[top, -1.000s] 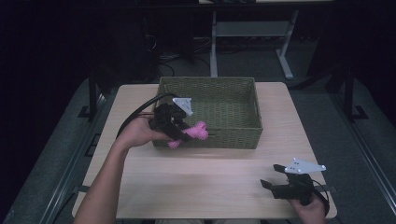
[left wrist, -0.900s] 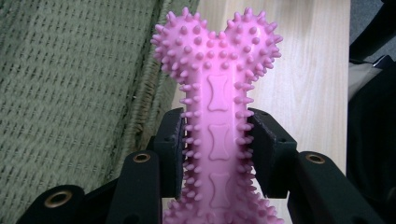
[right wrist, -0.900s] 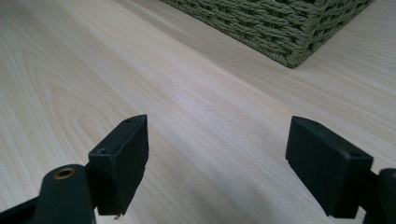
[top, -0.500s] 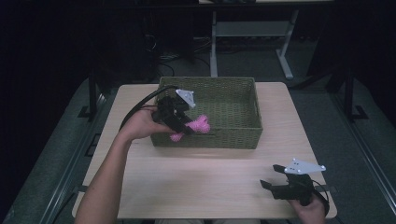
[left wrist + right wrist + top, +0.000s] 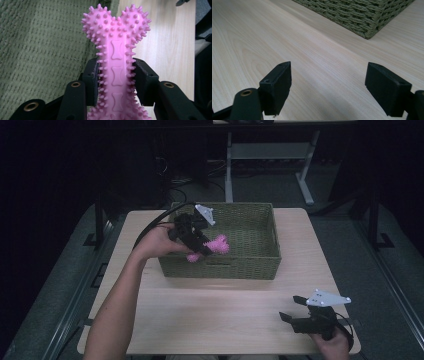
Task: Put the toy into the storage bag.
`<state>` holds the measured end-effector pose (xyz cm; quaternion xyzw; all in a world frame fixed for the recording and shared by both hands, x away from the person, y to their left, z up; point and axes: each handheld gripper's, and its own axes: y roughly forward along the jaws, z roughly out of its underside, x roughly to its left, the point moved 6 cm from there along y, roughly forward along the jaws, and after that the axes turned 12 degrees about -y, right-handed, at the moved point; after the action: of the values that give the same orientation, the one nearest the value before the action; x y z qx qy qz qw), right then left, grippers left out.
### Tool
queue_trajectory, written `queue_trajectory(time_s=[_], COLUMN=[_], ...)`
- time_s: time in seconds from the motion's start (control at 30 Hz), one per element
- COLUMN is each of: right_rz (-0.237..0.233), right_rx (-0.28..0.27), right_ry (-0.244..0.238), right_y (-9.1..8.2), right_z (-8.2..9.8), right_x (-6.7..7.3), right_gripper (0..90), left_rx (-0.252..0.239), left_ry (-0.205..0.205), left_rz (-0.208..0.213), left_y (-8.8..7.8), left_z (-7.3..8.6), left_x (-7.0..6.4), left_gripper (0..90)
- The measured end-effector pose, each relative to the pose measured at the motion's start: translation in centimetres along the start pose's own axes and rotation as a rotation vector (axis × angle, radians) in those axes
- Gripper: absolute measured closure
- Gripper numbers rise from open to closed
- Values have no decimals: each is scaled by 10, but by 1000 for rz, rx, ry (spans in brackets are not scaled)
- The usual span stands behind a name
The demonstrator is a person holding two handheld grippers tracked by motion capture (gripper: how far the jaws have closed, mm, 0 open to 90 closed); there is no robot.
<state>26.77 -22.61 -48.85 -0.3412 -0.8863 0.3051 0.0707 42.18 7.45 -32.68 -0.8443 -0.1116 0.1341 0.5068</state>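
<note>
Pink spiky bone (image 5: 116,60) over basket rim (image 5: 220,263)

The bone-shaped chew toy (image 5: 116,62) is bright pink all over, studded with small pink nubs along its edges and stamped down its middle with a row of little bone outlines. The woven basket (image 5: 260,265) is olive green in a tight rope weave, and the table (image 5: 210,315) is pale wood with fine light-brown grain lines. Both grippers are black, the left gripper (image 5: 115,77) with brass-coloured rivets, the right gripper (image 5: 328,87) likewise.
</note>
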Motion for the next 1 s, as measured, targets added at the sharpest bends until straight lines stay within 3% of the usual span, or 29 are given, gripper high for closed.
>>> queue_trajectory(time_s=[0.43,1.0], right_rz=[2,-1], right_rx=[-6,-7], right_ry=[2,11], right_y=[-3,-4], right_z=[0,0], right_x=[-1,0], right_gripper=[209,208], left_rx=[-1,7], left_ry=[-64,-90], left_rz=[18,26], left_y=[13,28], left_z=[-3,2], left_x=[27,56], left_gripper=[585,587])
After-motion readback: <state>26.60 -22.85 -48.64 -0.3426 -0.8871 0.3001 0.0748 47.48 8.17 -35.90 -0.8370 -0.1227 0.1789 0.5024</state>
